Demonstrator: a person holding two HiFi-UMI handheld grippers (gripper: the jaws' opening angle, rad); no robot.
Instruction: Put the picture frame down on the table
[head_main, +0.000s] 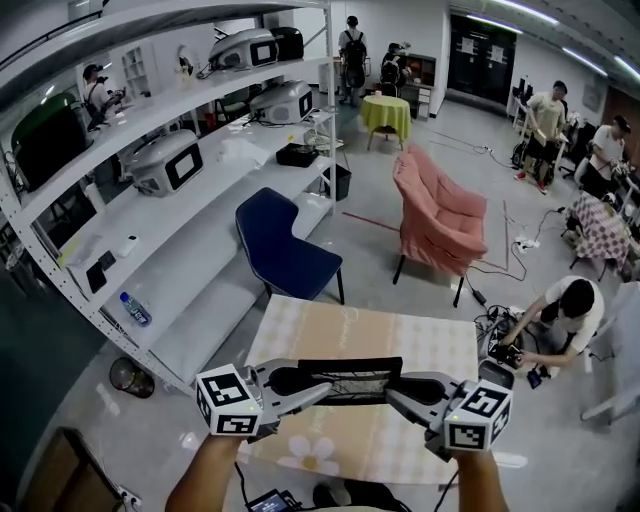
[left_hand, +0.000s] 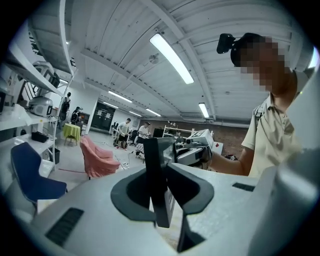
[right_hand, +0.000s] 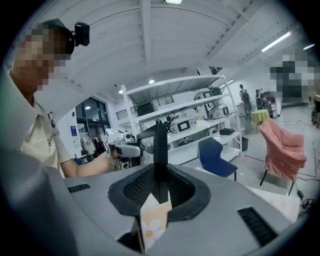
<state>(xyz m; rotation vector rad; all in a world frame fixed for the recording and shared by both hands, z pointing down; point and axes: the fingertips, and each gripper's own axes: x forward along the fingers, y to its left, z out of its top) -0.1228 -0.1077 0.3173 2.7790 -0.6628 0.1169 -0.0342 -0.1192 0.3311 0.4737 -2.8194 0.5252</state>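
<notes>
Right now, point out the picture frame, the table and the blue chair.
picture frame (head_main: 350, 383), head view, middle of its dark panel
table (head_main: 380, 328), head view, bare cloth beyond the frame
blue chair (head_main: 300, 268), head view, seat

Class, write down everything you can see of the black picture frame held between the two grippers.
The picture frame is a thin black rectangle. Its border looks like plastic or painted wood and surrounds a dark pane with faint light lines. It is held with its long side level. The left gripper is shut on one short end and the right gripper on the other, their fingers pinching its edges. It hangs over the table with its beige checked cloth. Whether its lower edge touches cannot be told.
</notes>
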